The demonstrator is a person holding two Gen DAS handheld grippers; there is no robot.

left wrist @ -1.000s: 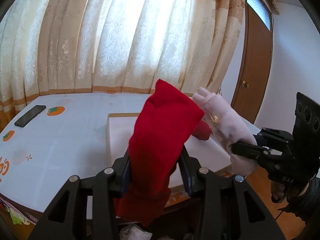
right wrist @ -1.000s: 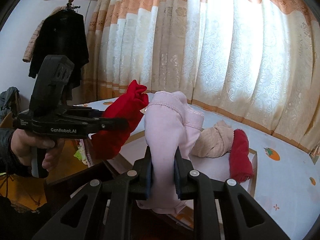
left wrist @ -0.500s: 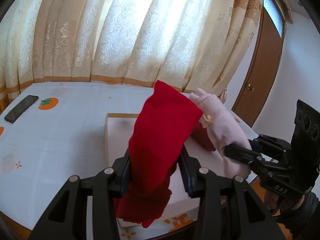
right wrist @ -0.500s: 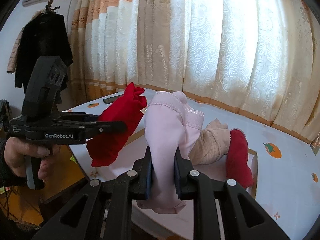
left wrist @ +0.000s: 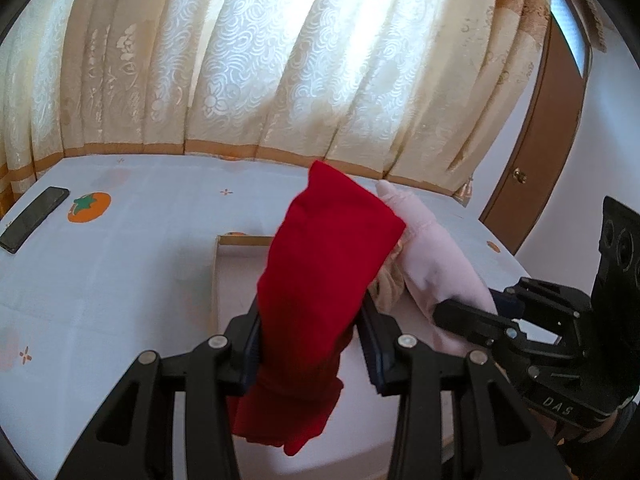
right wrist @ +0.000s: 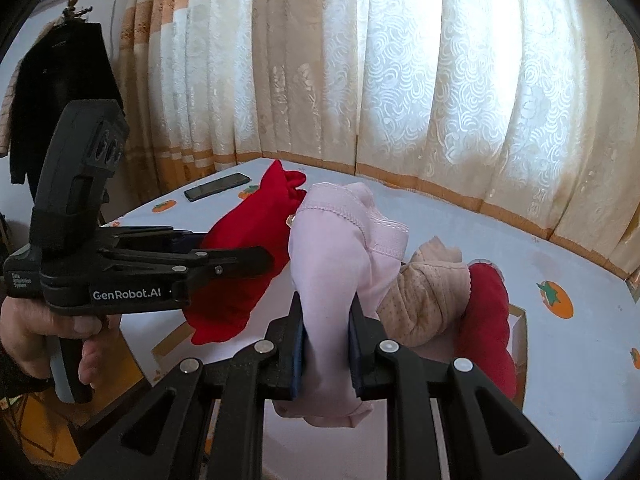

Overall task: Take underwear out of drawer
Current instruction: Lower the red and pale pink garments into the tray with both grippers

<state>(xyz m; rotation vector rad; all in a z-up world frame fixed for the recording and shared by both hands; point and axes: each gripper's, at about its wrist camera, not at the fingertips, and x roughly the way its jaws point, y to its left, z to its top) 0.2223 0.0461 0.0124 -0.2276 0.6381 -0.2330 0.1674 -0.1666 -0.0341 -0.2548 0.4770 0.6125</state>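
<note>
My left gripper point(left wrist: 310, 336) is shut on red underwear point(left wrist: 320, 276), held up over the table; it also shows in the right wrist view point(right wrist: 244, 256). My right gripper point(right wrist: 326, 332) is shut on pale pink underwear point(right wrist: 336, 264), which appears at the right of the left wrist view point(left wrist: 436, 256). A beige dotted piece point(right wrist: 424, 300) and another red piece point(right wrist: 486, 320) lie on a shallow tray point(right wrist: 520, 320) on the table. The drawer is not in view.
The table has a white cloth with orange fruit prints point(left wrist: 89, 208). A black phone point(left wrist: 34, 218) lies at its far left. Curtains hang behind. A brown door point(left wrist: 532, 152) stands at right. A dark coat point(right wrist: 60, 92) hangs at left.
Both grippers have moved forward and up over the table with their garments; the table's front edge has dropped out of the left view. The grips are unchanged.
</note>
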